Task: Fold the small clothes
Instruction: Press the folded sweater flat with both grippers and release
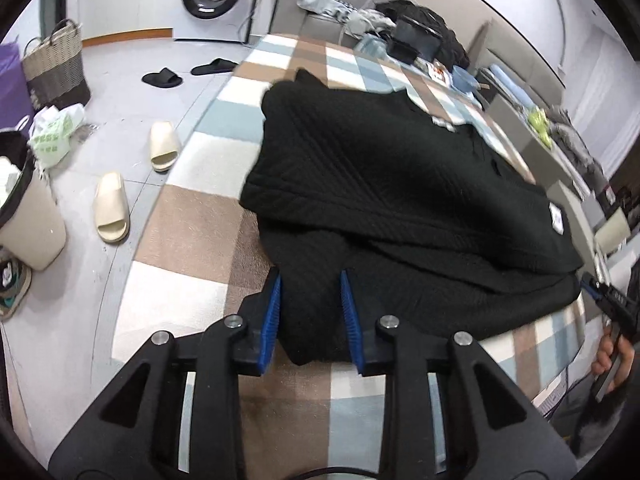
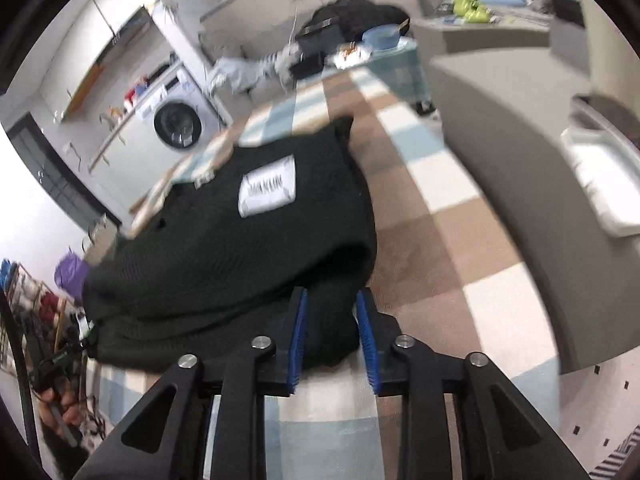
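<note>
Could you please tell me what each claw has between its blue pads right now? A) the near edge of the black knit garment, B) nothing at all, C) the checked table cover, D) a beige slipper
A: in both wrist views the black knit garment fills the gap between the pads of the left claw and the right claw, above the checked cover.

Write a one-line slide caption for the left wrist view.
Left hand-held gripper grips the near edge of a folded black knit garment on a checked blanket.

Can't read the white label [image 2: 267, 189] on my black sweater [image 2: 240, 248], too blurry; the checkered table's [image 2: 420, 240] far edge smears too.
</note>
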Available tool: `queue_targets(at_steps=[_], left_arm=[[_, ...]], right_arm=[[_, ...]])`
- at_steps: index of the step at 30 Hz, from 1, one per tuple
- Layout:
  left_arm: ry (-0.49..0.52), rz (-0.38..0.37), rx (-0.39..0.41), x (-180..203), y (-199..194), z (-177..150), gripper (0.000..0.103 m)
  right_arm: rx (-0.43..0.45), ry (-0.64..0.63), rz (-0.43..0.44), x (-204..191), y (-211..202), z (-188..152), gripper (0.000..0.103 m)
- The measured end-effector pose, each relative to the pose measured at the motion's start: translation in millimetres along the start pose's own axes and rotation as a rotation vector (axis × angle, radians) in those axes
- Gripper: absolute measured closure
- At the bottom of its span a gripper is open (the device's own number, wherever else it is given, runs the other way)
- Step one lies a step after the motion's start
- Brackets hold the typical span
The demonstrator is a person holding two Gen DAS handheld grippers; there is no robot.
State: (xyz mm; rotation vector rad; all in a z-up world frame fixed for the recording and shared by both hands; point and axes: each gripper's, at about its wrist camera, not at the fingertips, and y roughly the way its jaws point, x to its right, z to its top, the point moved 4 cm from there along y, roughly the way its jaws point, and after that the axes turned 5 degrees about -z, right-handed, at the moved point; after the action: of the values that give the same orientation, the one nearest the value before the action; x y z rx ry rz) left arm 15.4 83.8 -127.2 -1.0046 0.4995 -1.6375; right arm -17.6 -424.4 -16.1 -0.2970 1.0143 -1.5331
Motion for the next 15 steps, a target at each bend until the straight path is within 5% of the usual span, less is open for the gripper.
queue_targets(at_steps=[2,6,11,15], left_arm=[[-0.023,-0.01,0.024,1,-10,2,0.071],[-0.033,0.032,0.079,2,-34,8,0.065],[-0.088,-0.105,0.08,10,-35,5,0.053],[-0.18,-0.19,0.02,11,-2,-1,0.053]], right_arm=[[0.025,0.037,0.056,-2,-9,6,0.057],[0.044,0.043,0.127,-12,-17,11,0.057],[-0.02,0.035,0.192,-23,-1,2,0.054],[-0.083,0.061,0.205,-24,17,-6,0.054]])
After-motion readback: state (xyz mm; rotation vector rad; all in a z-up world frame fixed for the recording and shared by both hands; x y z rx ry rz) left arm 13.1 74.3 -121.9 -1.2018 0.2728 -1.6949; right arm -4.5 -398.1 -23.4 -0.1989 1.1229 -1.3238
